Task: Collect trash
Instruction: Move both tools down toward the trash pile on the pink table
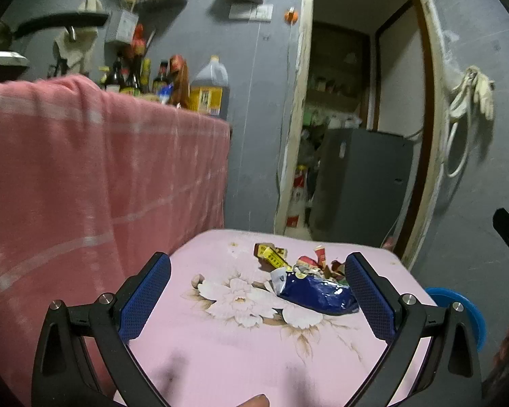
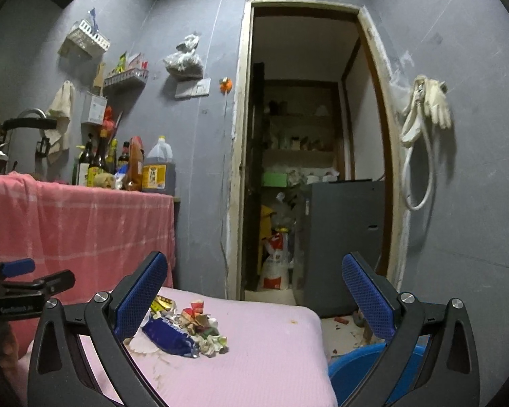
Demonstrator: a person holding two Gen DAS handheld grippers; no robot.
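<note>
Approach to the litter pile: both tools empty, jaws spread wide.

The left hand-held gripper and the right hand-held gripper hover above the pink flower-printed padded seat, neither touching anything. The crumpled dark-blue foil snack bag lies on the seat just inside the left gripper's right-hand finger, with small red, yellow and white wrapper scraps heaped against its far side. The round blue plastic bin stands on the floor just beside the seat edge. Recommended: lower one gripper squarely over the bag's bulkiest fold, close across the crease, and lift slowly; foil probably slips and loose scraps may scatter.
</note>
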